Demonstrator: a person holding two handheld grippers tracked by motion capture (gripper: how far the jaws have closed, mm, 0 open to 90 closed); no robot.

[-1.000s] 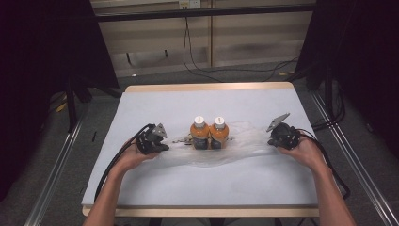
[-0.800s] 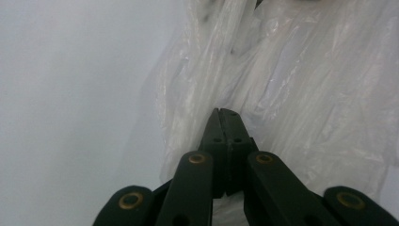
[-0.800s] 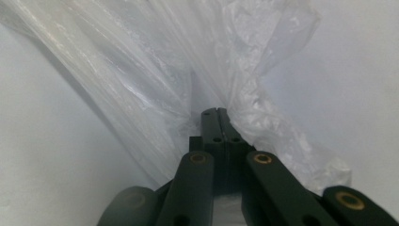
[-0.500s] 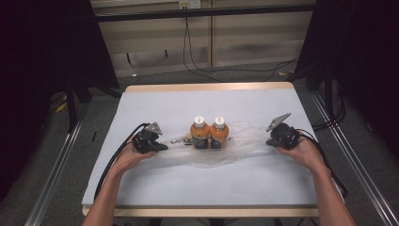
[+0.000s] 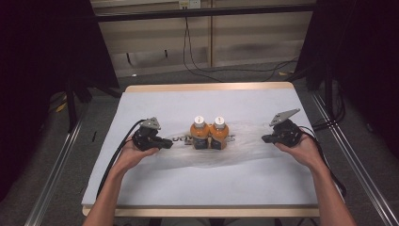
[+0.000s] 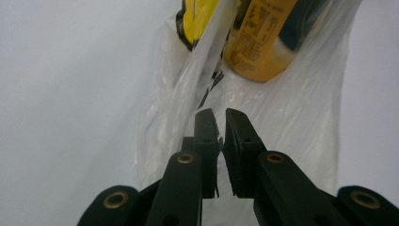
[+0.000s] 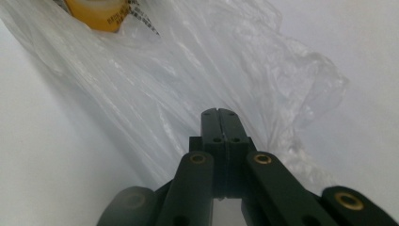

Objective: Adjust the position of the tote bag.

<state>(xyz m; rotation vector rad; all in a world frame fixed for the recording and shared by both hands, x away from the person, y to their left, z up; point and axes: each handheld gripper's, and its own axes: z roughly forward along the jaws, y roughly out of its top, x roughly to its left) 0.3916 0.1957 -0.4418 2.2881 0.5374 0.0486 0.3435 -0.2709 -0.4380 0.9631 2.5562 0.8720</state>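
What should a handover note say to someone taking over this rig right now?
Left gripper: jaws nearly closed, seemingly pinching the clear plastic bag at its left end.
Right gripper: jaws shut at the bag's right end; a grip on the film cannot be confirmed.
Two orange bottles stand upright side by side mid-table, at the bag's middle.
Done: both ends reached.
Left: probably lifting or spreading the bag.
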